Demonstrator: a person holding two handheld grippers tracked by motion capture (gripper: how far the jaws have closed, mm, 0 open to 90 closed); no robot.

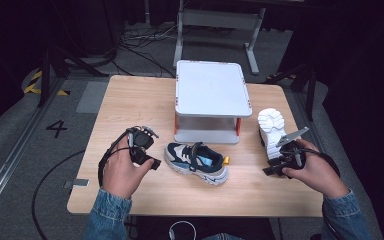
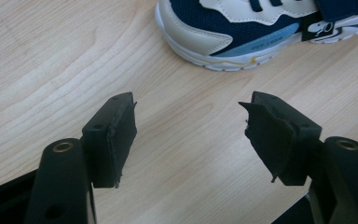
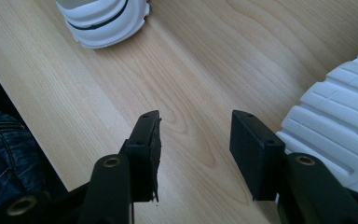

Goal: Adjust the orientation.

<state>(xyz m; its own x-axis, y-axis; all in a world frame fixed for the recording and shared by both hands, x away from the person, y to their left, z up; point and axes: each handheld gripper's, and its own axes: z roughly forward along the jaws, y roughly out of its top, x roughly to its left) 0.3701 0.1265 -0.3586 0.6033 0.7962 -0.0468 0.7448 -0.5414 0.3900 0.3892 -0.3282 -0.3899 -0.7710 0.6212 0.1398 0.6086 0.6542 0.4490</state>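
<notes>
Pale wood-grain table (image 1: 130, 107) set on a grey floor, dark surroundings, cables running behind. White two-tier stand (image 1: 211, 87) with orange-red posts sits at the far middle of the table. Sneaker (image 1: 196, 163) lies upright near centre: navy mesh, cream overlays, light-blue side panel, white sole, dark laces, a small yellow tab at the heel. Left gripper (image 1: 153, 163) held low over the wood, jaws spread wide with nothing between them; in the left gripper view (image 2: 189, 135) the sneaker's cream toe (image 2: 200, 35) lies ahead of the jaws and a little toward the right-hand one, clear of both. Second shoe (image 1: 272, 129) lies on its side at the table's right, chunky white lugged sole turned up. Right gripper (image 1: 271, 170) held just in front of that shoe, jaws parted, empty. In the right gripper view (image 3: 193, 149) the white ridged sole (image 3: 340, 121) is just beside the right-hand jaw, contact unclear; the sneaker's white heel (image 3: 105, 18) shows ahead, beyond the left-hand jaw. Denim sleeves on both forearms.
</notes>
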